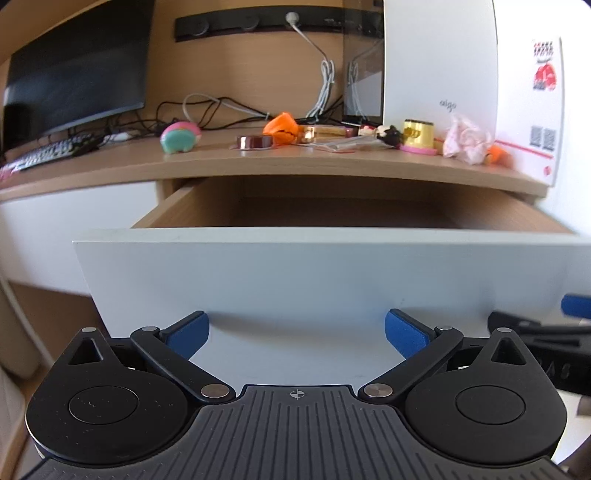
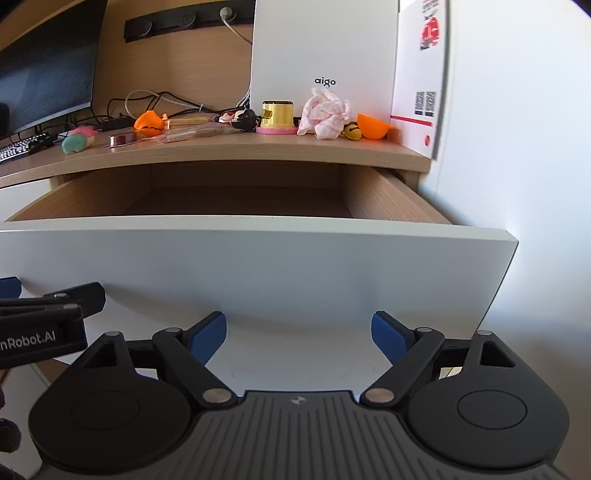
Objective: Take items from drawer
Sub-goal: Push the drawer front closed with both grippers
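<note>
The drawer (image 1: 332,273) (image 2: 258,258) stands pulled out under the desk, white front toward me, wooden inside in shadow with nothing showing in it. My left gripper (image 1: 297,334) is open just before the drawer front, its blue pads wide apart with nothing between them. My right gripper (image 2: 299,338) is open too, facing the same white front further right, empty. On the desktop above lie small items: a pink-green toy (image 1: 180,136), a copper tape roll (image 1: 255,141), an orange piece (image 1: 281,127), a gold cup (image 1: 418,133) (image 2: 277,112), a pink cloth wad (image 1: 466,142) (image 2: 325,112).
A white box (image 1: 439,66) (image 2: 325,48) marked "aigo" stands at the desk's right end beside a white wall (image 2: 517,147). A monitor (image 1: 74,74) and keyboard (image 1: 48,152) sit at the left. Cables (image 1: 325,85) hang from a power strip (image 1: 273,24) behind.
</note>
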`<action>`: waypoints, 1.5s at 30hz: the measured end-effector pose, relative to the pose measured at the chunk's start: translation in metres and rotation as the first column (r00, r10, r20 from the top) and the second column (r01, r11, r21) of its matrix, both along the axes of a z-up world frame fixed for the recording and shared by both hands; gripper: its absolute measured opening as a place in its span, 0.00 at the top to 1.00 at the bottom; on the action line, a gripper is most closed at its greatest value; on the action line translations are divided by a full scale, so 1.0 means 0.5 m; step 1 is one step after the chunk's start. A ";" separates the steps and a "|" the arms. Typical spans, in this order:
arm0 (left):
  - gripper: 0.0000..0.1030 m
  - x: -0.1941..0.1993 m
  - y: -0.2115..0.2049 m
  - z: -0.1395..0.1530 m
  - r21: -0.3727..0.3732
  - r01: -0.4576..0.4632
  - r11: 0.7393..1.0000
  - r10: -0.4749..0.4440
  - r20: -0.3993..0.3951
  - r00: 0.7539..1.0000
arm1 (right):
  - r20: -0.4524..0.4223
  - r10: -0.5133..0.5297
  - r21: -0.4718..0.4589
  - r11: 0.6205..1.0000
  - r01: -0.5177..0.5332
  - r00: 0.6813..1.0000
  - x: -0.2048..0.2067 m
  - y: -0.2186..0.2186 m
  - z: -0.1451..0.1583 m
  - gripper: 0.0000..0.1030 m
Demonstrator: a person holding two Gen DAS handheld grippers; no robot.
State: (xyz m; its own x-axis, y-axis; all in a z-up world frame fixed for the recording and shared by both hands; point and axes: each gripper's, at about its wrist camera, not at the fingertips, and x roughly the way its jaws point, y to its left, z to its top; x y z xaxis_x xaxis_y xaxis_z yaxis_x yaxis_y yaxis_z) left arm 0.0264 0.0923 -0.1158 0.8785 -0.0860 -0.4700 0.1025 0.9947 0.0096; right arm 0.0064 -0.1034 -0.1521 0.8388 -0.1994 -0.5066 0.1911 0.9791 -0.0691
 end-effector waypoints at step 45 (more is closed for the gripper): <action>0.00 -0.057 0.047 0.193 -0.010 -0.024 1.000 0.022 -0.211 0.977 | -0.165 -0.042 0.154 0.986 0.067 0.985 -0.043 0.004 0.150 0.10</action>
